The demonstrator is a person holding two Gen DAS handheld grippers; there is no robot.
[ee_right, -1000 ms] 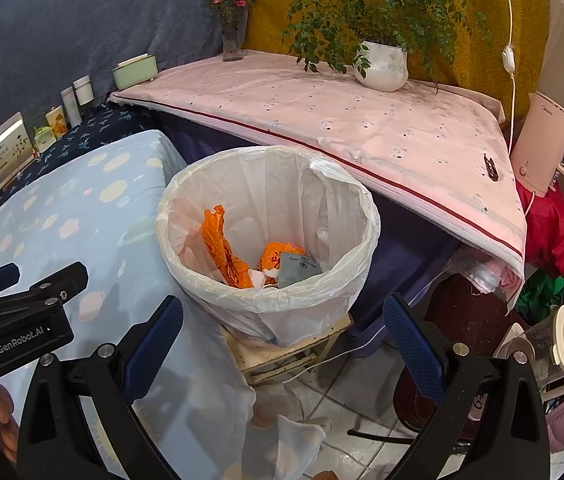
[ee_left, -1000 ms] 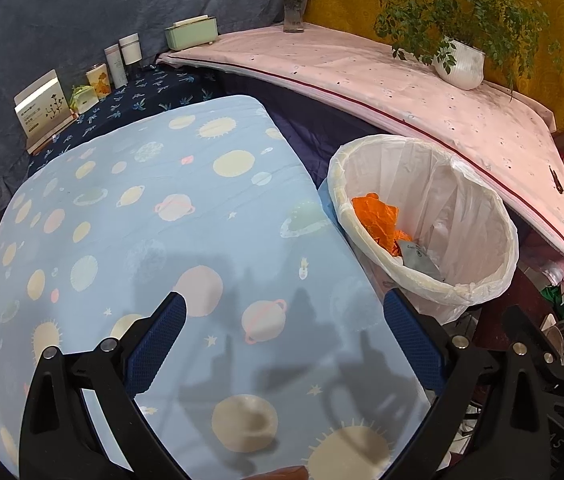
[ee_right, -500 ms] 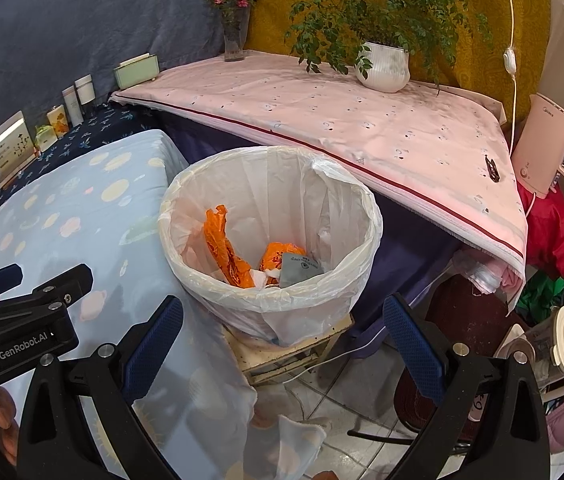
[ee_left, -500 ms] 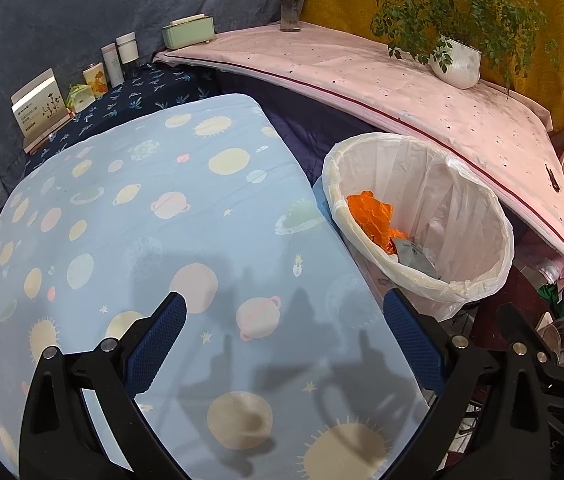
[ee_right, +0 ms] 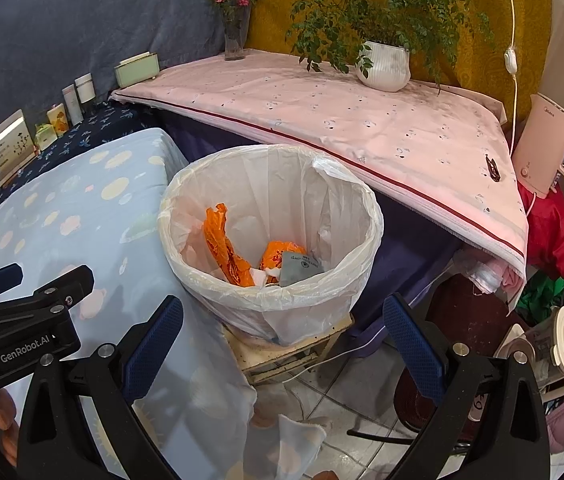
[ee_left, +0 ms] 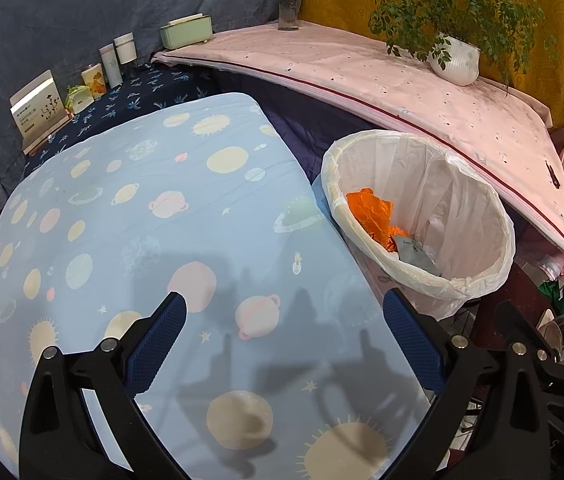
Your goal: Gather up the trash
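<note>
A round bin with a white plastic liner [ee_right: 321,216] stands on a small wooden stool, right of the table. Inside lie orange plastic trash [ee_right: 226,248] and a grey packet [ee_right: 301,268]. The bin also shows in the left wrist view [ee_left: 477,208] with the orange trash [ee_left: 369,212]. My left gripper [ee_left: 282,332] is open and empty above the blue planet-print tablecloth [ee_left: 142,216]. My right gripper [ee_right: 282,336] is open and empty, in front of the bin and above the stool.
A pink-covered shelf [ee_right: 353,120] runs behind the bin with a white plant pot [ee_right: 385,68] and a flower vase [ee_right: 236,40]. Boxes and bottles [ee_left: 82,84] line the dark cloth at the back left. A pink appliance [ee_right: 553,144] and clutter sit at right.
Both views have shifted only slightly; the left gripper drifted a little to the right over the tablecloth. Both grippers stay open.
</note>
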